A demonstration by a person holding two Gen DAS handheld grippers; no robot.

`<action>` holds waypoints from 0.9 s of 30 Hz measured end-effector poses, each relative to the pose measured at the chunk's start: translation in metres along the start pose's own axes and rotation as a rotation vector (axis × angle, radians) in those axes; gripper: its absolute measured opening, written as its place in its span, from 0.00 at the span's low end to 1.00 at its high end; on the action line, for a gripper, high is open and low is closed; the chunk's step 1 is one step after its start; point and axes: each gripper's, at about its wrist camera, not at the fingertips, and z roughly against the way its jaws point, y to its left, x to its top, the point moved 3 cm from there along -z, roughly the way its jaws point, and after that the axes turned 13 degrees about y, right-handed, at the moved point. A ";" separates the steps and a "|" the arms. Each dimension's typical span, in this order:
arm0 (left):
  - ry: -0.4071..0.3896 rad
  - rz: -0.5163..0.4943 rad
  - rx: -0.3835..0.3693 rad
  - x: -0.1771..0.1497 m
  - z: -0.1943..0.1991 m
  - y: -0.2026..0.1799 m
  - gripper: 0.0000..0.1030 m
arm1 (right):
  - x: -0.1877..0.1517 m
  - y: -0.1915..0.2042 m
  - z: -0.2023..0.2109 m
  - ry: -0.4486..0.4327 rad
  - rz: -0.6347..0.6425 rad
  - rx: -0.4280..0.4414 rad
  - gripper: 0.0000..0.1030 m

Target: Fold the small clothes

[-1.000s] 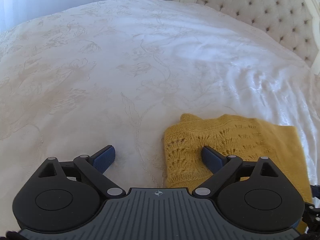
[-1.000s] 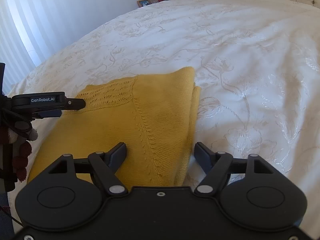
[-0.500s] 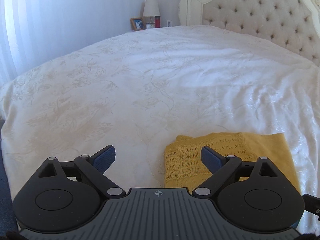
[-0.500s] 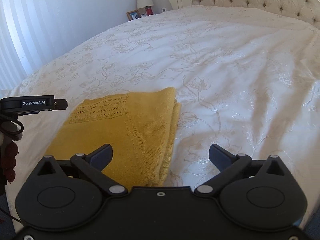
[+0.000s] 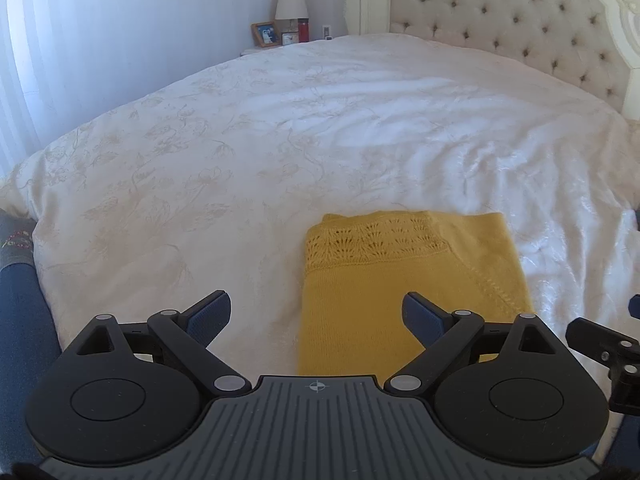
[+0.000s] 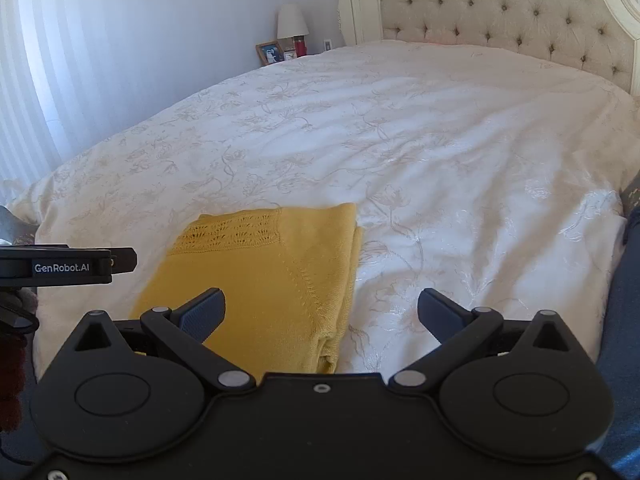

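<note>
The white floral bedspread point(image 5: 320, 128) now fills far more of both views than 1 second ago, with headboard point(image 5: 520, 20) and lamp point(image 6: 292, 22) risen into sight. The folded yellow knit point(image 5: 400, 280) lies flat at the near bed edge, looking smaller. Left gripper point(image 5: 316, 314) and right gripper point(image 6: 320, 312) both gape wide, empty, above it.

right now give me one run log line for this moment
stage: fold done | yellow knit top: folded flat on bedspread | left tongs: open, empty | right tongs: open, empty
</note>
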 end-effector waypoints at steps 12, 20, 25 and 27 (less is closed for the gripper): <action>0.100 0.031 0.000 -0.034 0.007 0.002 0.90 | -0.032 0.011 -0.010 0.175 0.017 0.025 0.98; 0.154 0.014 -0.001 -0.048 0.003 0.002 0.90 | -0.038 0.008 -0.011 0.204 -0.031 0.042 0.97; 0.170 0.012 -0.004 -0.048 0.001 0.001 0.90 | -0.037 0.005 -0.012 0.208 -0.048 0.048 0.97; 0.173 0.013 -0.005 -0.048 0.000 0.001 0.90 | -0.037 0.005 -0.012 0.208 -0.051 0.047 0.97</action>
